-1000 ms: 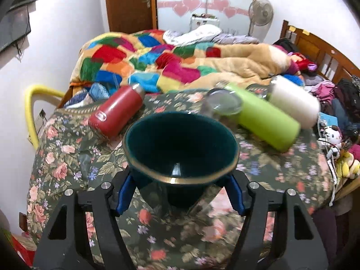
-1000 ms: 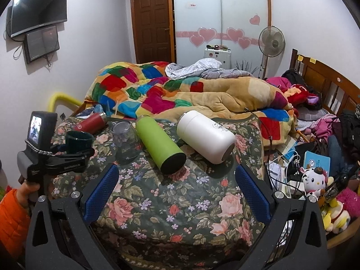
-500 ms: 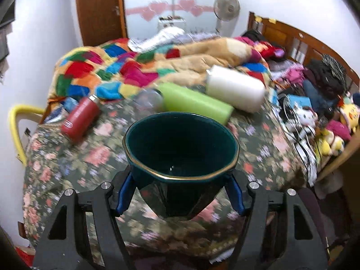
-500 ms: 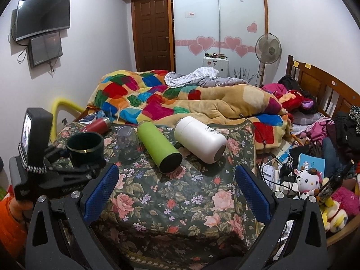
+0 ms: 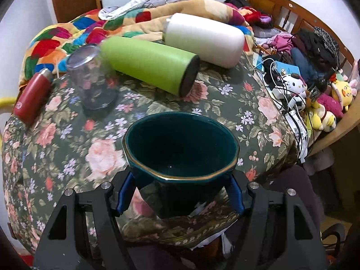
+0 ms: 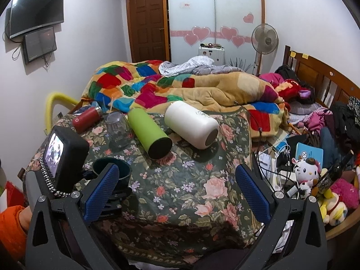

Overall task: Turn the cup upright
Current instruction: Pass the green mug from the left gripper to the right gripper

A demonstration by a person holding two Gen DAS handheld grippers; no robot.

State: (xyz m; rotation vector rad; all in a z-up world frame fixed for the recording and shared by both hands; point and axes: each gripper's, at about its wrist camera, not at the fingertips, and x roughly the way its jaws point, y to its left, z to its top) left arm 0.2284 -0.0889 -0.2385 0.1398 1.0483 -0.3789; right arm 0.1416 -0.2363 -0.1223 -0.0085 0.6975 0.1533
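My left gripper (image 5: 180, 199) is shut on a dark green cup with a gold rim (image 5: 180, 153). The cup's mouth faces up and it hangs above the near edge of the floral table (image 5: 67, 153). In the right wrist view the same cup (image 6: 121, 173) shows at the left, behind my right finger, with the left gripper's camera (image 6: 65, 153) beside it. My right gripper (image 6: 177, 193) is open and empty, held over the table's front edge.
A clear glass (image 5: 92, 78) stands upside down at the back left. A red flask (image 5: 31, 99), a green bottle (image 5: 150, 65) and a white bottle (image 5: 202, 38) lie on their sides. Plush toys and cables (image 5: 292, 94) crowd the right side.
My left gripper has carried the cup back towards the near edge of the table and tilted to look down on it. The right gripper rose slightly and stayed open.
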